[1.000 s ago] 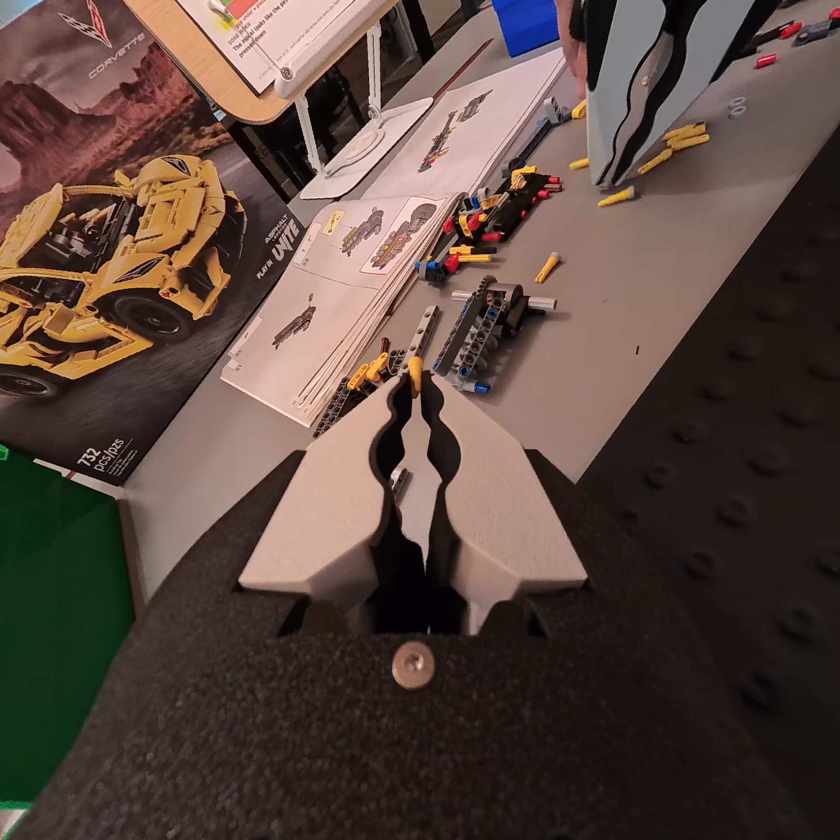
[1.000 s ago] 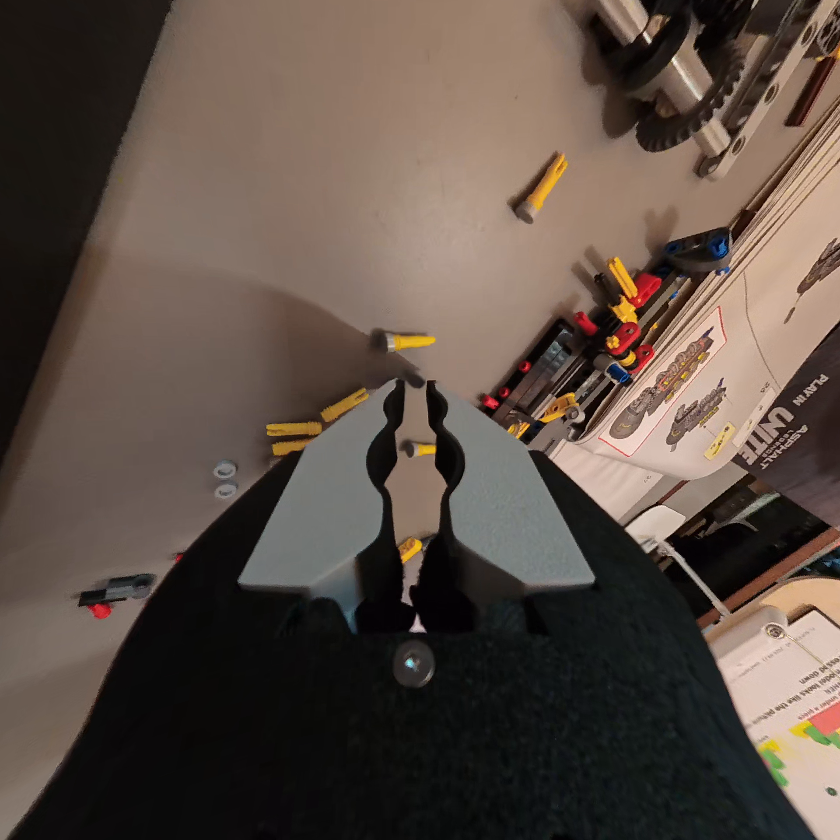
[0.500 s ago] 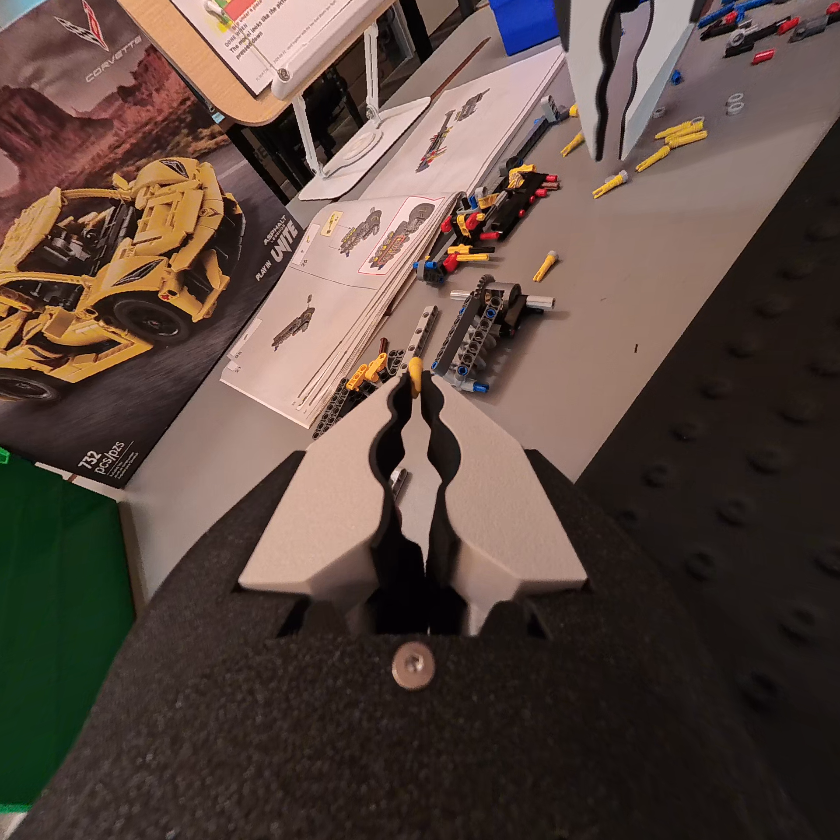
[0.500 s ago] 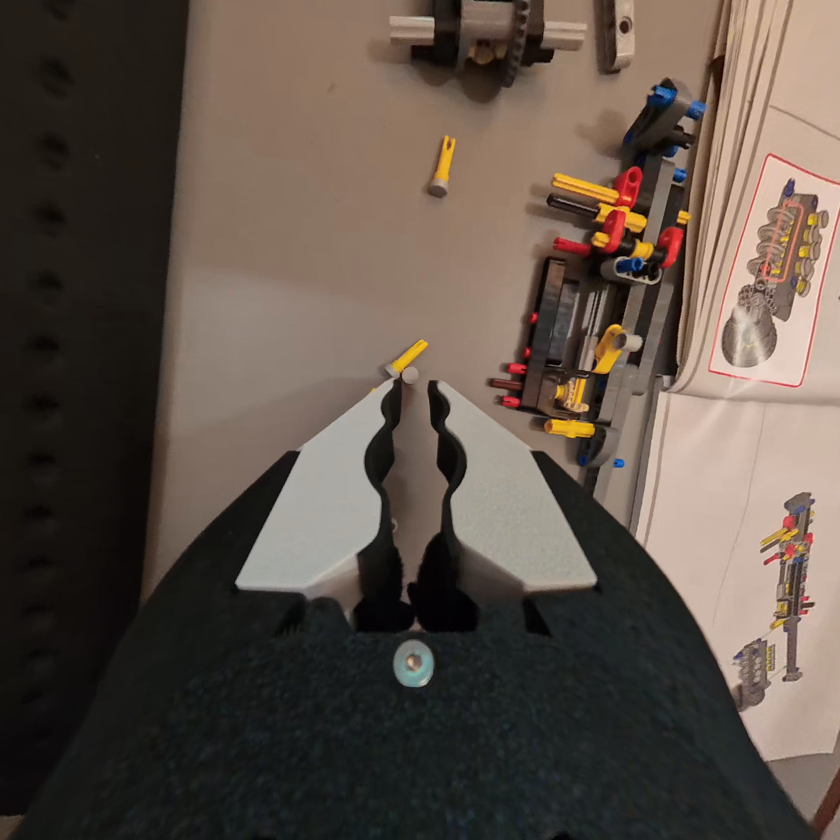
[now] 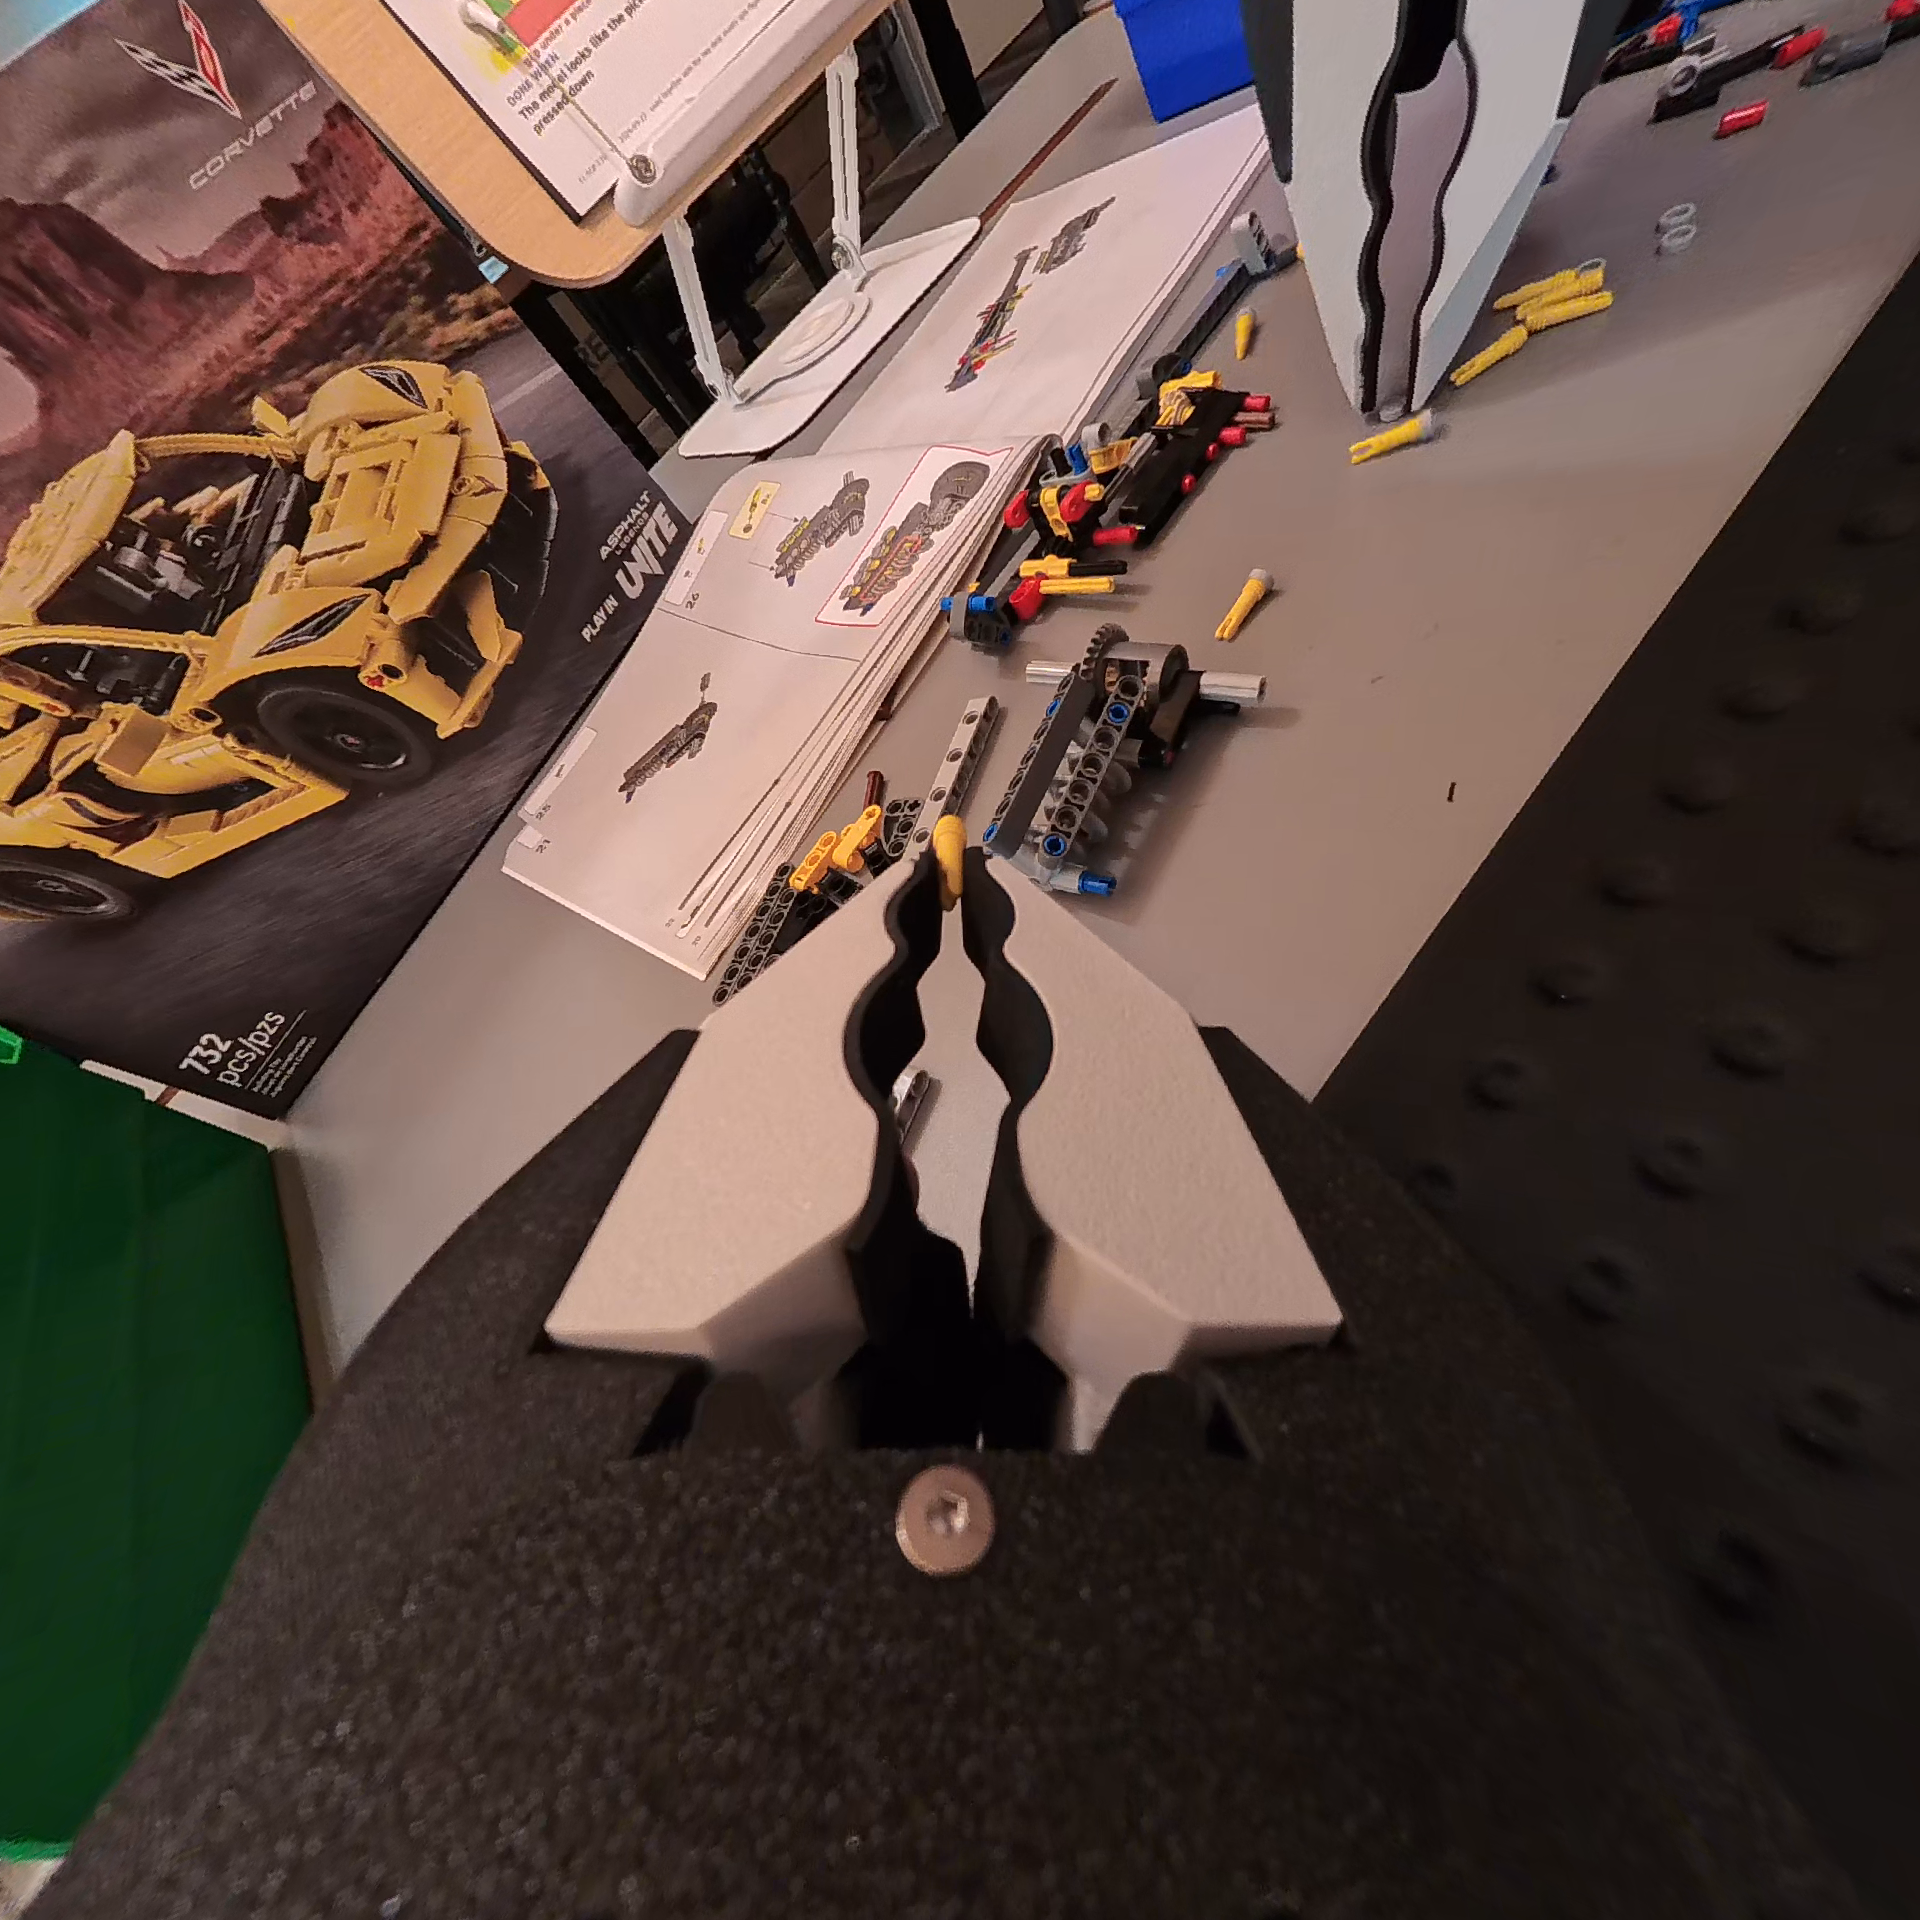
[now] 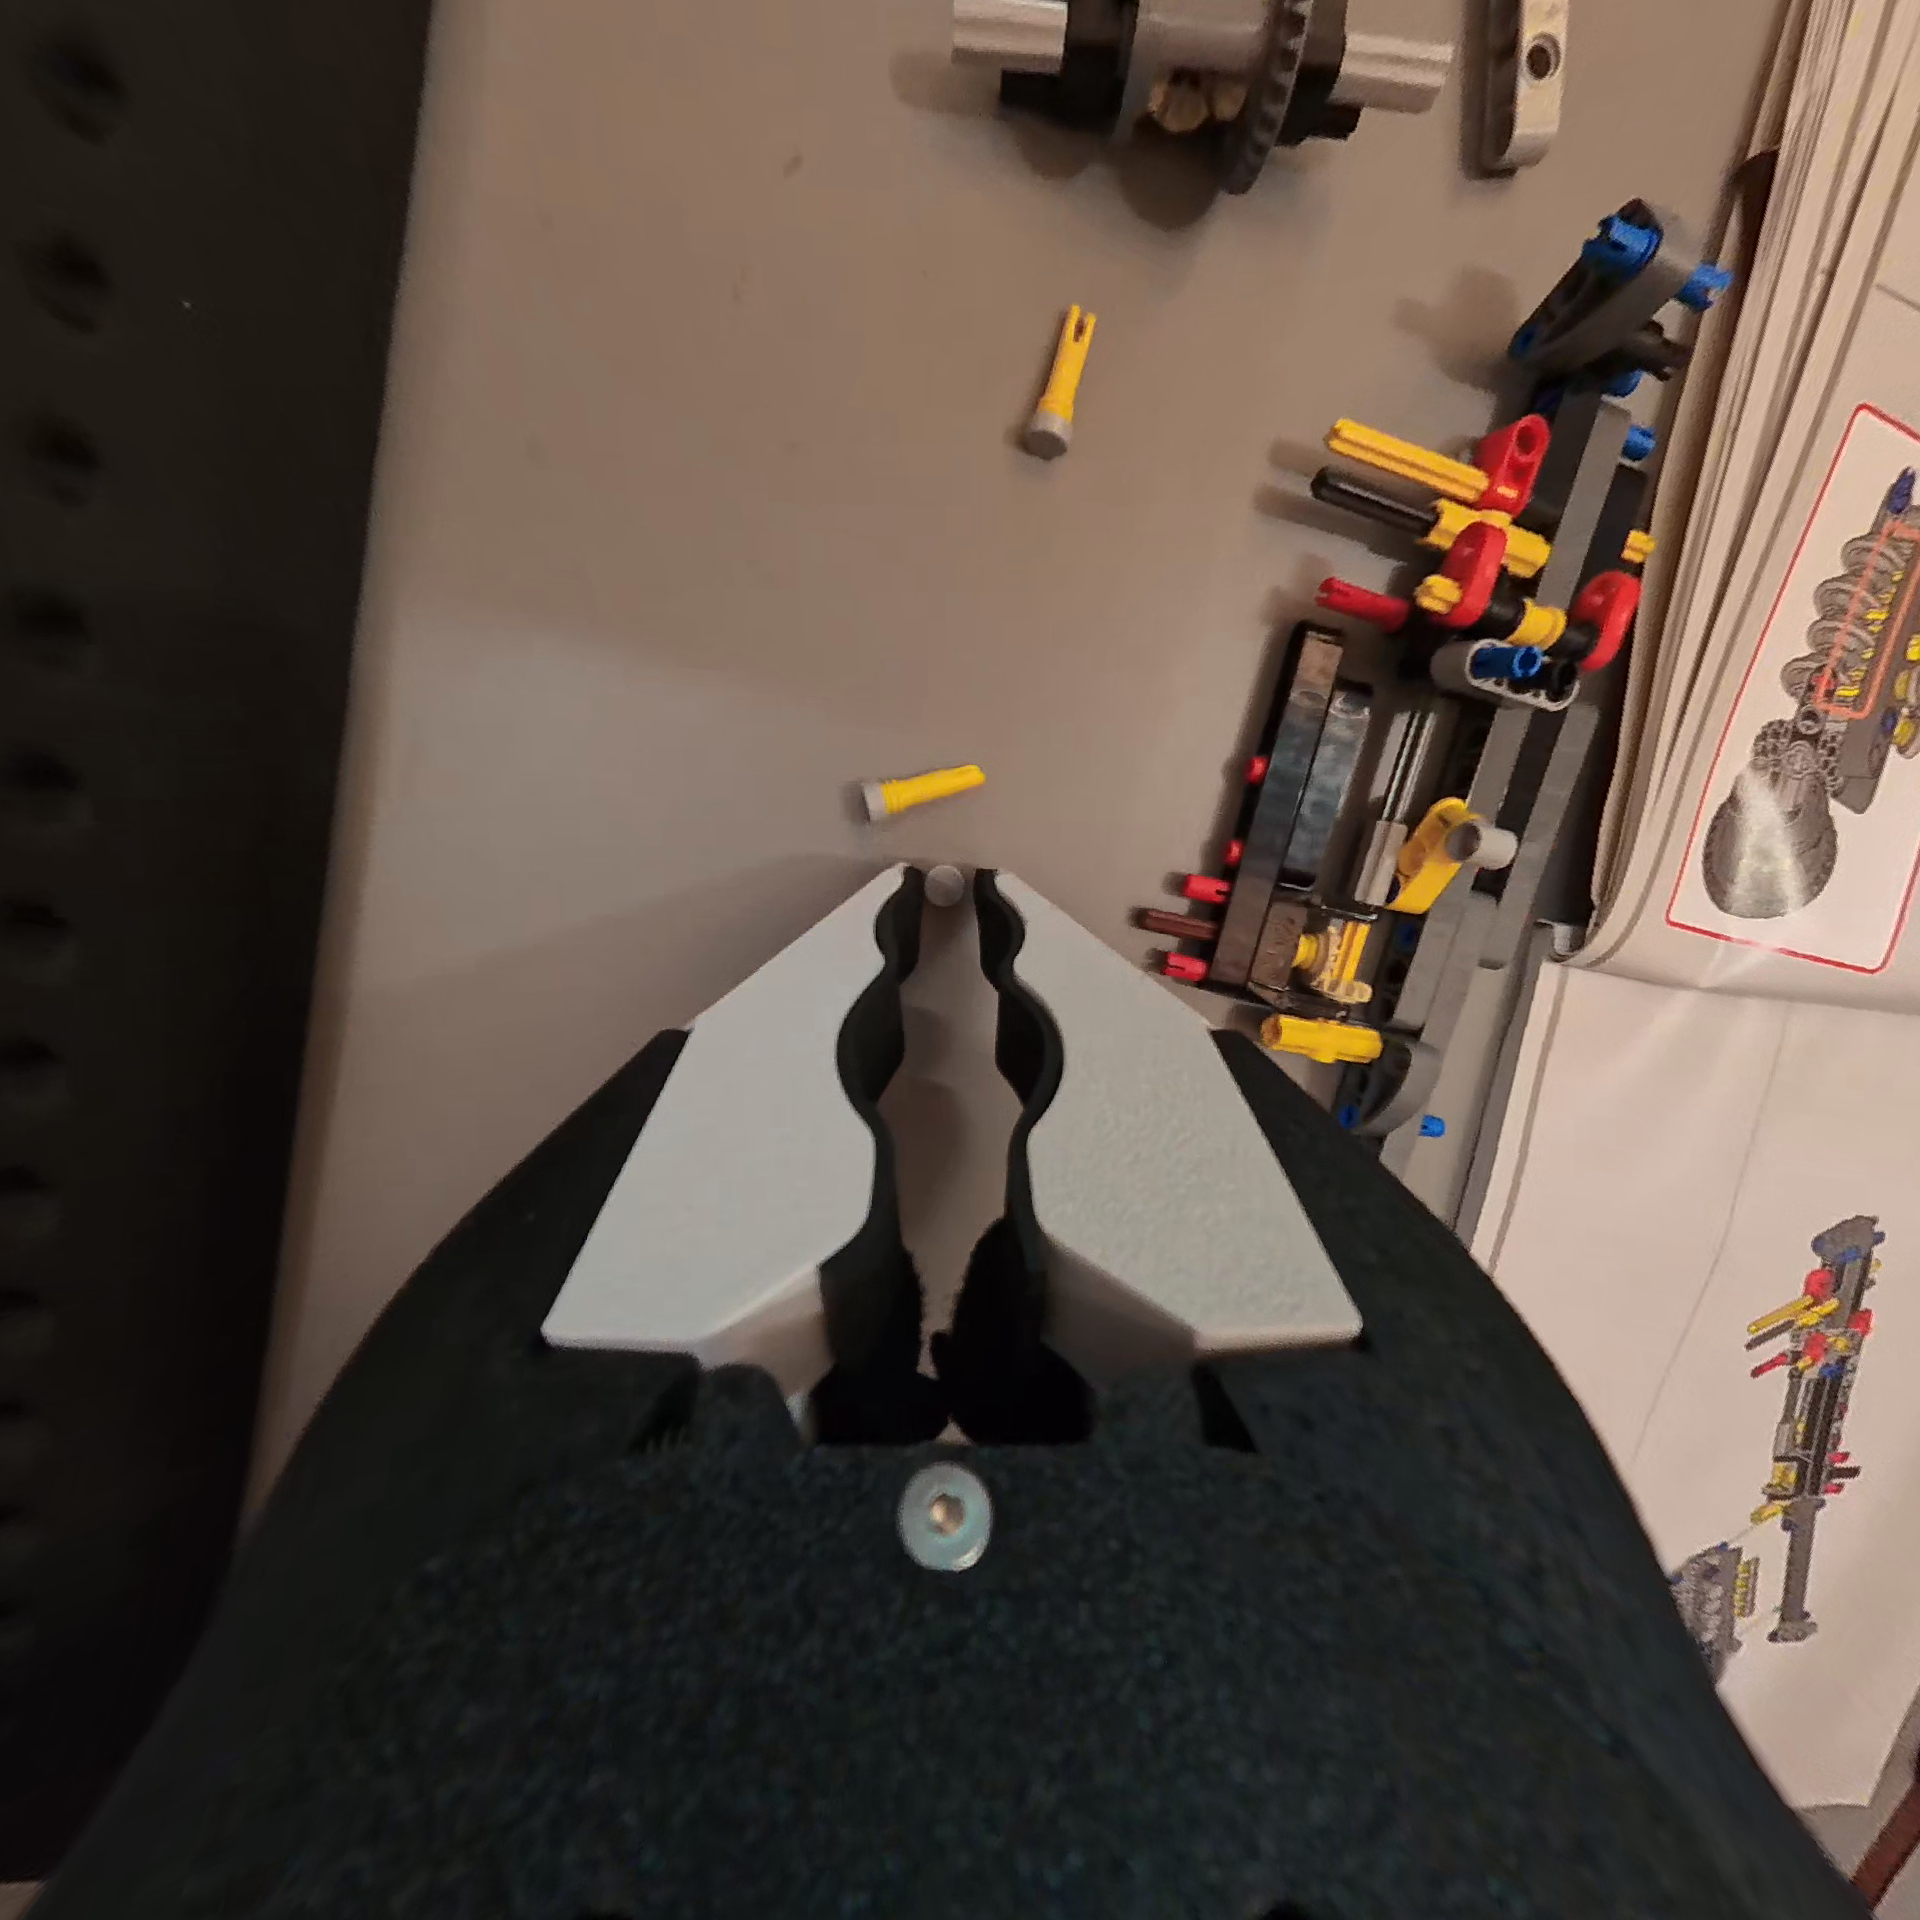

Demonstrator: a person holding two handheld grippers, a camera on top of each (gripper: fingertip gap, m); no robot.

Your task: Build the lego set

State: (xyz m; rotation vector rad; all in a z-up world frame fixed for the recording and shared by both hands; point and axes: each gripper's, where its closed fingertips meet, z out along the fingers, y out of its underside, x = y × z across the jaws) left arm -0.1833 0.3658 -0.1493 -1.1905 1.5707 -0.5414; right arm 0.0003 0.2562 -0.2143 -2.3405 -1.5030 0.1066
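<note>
My left gripper (image 5: 948, 883) is shut on a small yellow piece (image 5: 948, 847) and hangs above the table near a grey gear assembly (image 5: 1122, 727). My right gripper (image 6: 945, 883) points down at the grey table (image 6: 675, 520). Its narrow gap holds the round grey end of a pin (image 6: 945, 885). It also shows in the left wrist view (image 5: 1392, 400), upright at the far right. A loose yellow pin (image 6: 920, 795) lies just past its tips. A long assembly with red, yellow and black parts (image 6: 1455, 779) lies beside the open instruction booklet (image 6: 1818, 727).
The set's box (image 5: 260, 540) leans at the left, by a paper stand (image 5: 727, 260). Another yellow pin (image 6: 1060, 384) and the gear assembly (image 6: 1195, 83) lie ahead. Several yellow pins (image 5: 1548, 301) lie at the far right. A black studded mat (image 5: 1714, 935) borders the table. My hands' fingertips stand some 25 cm from each other.
My right gripper has turned, lifted, and come down close to the table beside the loose yellow pin. My left gripper has stayed still with the yellow piece.
</note>
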